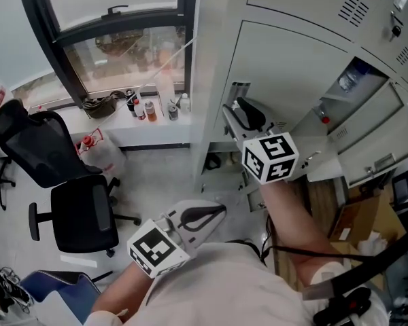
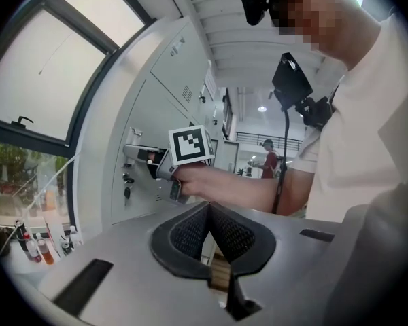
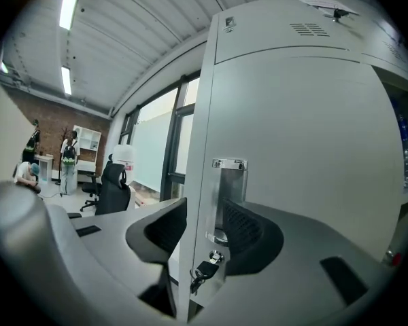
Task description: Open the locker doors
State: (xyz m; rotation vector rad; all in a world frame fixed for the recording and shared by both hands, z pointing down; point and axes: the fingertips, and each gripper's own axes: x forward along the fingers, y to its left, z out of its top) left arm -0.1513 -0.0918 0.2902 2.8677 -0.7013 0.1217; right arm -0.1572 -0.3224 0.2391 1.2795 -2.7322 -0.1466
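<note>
The locker door (image 3: 292, 148) is found swung out from the bank of lockers (image 1: 306, 5), at that bank's window-side end, so a dark slice of the compartment (image 1: 357, 80) behind it is exposed. Near the door's free edge a recessed metal handle (image 3: 230, 195) is set, and just under it a key (image 3: 205, 270) is left hanging in the lock.

The right gripper (image 3: 204, 229) is held level at that free edge – its jaws are spread, with the edge of the door standing between them. One pad is kept clear on the outer side, the other is tucked in by the handle recess. No squeeze on the metal can be made out.

The left gripper (image 2: 209, 212) is kept back by the person's torso, well apart from the door, its jaws pressed together with nothing in them.

Further out, a black office chair (image 1: 68, 182) is parked on the floor by the window (image 1: 115, 19), small bottles (image 1: 149, 107) are lined up on the sill, and a cardboard box (image 1: 360, 223) is seen low at the lockers' far end.
</note>
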